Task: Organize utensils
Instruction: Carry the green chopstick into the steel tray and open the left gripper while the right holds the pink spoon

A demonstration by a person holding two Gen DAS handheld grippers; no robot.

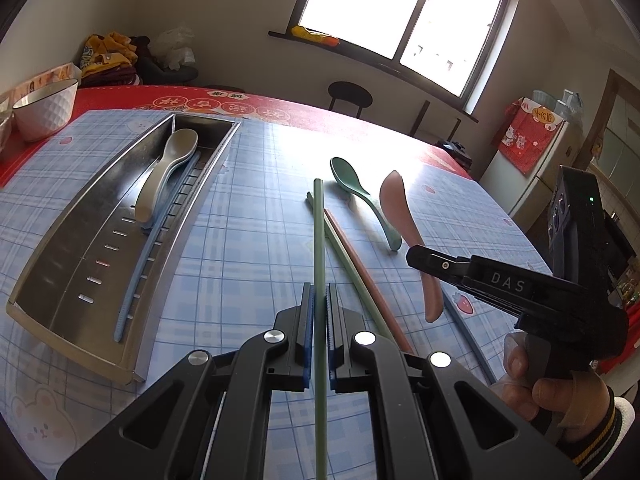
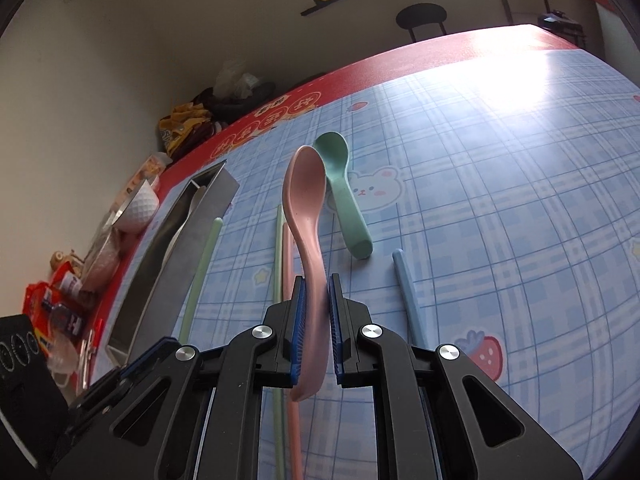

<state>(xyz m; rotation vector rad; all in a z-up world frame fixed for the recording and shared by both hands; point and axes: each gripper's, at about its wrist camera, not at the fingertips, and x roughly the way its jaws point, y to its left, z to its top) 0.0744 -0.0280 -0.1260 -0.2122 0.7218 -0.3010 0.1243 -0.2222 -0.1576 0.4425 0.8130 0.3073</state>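
Your left gripper [image 1: 319,306] was clamped on a green chopstick [image 1: 318,240], tip raised over the plaid tablecloth [image 1: 240,208]. Your right gripper [image 2: 317,292] was pinched on the pink spoon [image 2: 306,200] by its handle, bowl forward. Green spoon [image 1: 360,196], second green chopstick and pink chopstick [image 1: 360,264] lay on the cloth; steel tray [image 1: 80,240] at left held a beige spoon [image 1: 168,168] and blue chopstick [image 1: 148,256].

"DAS" on right hand-held gripper [image 1: 416,258]

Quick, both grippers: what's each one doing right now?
Left gripper: shut on the green chopstick.
Right gripper: shut on the pink spoon, lifted off the table.
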